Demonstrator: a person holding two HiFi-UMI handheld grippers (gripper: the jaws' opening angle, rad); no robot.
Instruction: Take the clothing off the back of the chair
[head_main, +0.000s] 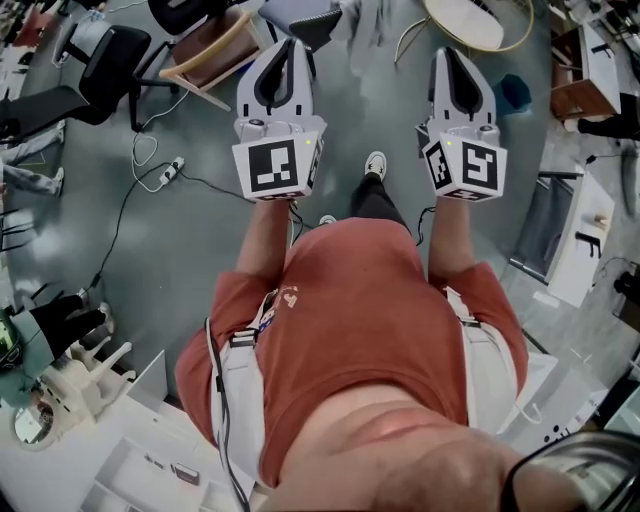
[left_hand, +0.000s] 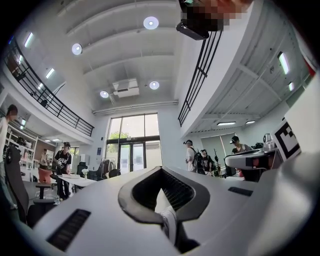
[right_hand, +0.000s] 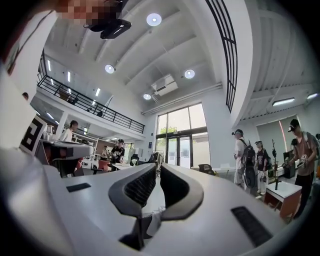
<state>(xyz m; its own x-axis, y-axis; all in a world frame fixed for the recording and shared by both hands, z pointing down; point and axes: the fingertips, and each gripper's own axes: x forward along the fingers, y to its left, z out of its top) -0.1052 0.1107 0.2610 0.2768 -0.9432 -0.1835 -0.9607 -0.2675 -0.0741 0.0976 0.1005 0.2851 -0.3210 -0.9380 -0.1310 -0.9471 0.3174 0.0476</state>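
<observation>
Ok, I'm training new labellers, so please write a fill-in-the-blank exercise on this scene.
1. The left tongs and the right tongs are both ___, holding nothing.
2. The power strip lies on the grey ___.
3. The ceiling carries round, glowing ___.
Missing words: shut; floor; lights.

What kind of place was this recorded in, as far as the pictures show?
Probably a large open office or lab hall: a high ceiling with a railed upper gallery, tall glass entrance doors, and a black office chair on the floor.
</observation>
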